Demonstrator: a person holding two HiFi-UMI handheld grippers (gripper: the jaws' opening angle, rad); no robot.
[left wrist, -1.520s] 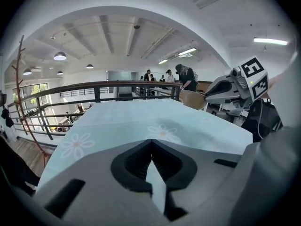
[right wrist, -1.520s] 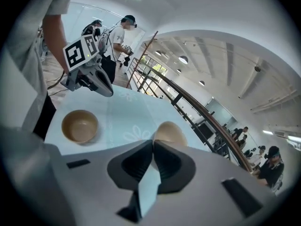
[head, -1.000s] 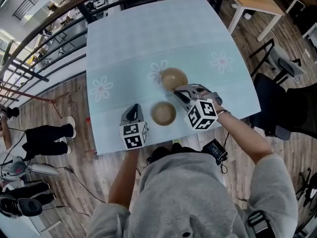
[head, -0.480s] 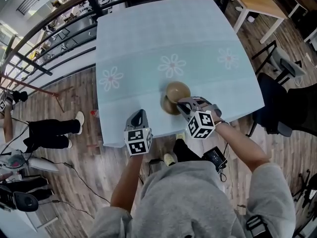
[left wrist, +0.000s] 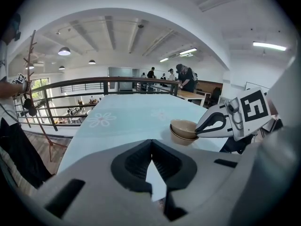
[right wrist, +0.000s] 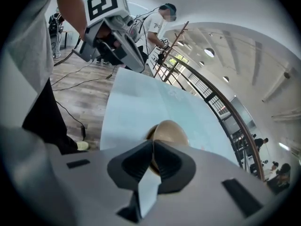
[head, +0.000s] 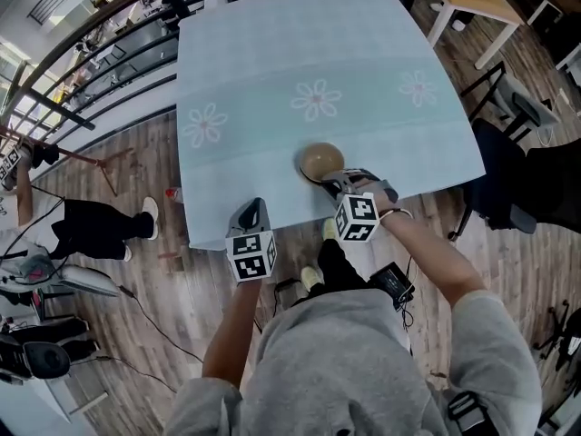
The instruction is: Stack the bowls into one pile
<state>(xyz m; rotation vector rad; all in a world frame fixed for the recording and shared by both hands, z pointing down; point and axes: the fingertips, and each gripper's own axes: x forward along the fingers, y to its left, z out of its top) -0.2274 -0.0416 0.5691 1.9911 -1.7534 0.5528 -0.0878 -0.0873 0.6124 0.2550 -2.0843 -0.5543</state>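
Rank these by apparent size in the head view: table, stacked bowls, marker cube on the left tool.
1. table
2-3. stacked bowls and the marker cube on the left tool look alike; the cube is nearer the camera, so unranked.

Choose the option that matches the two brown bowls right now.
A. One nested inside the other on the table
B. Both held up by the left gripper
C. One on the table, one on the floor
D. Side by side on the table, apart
A: in the left gripper view the upper bowl sits nested in the lower bowl on the table, with the right gripper closed on the upper bowl's rim.
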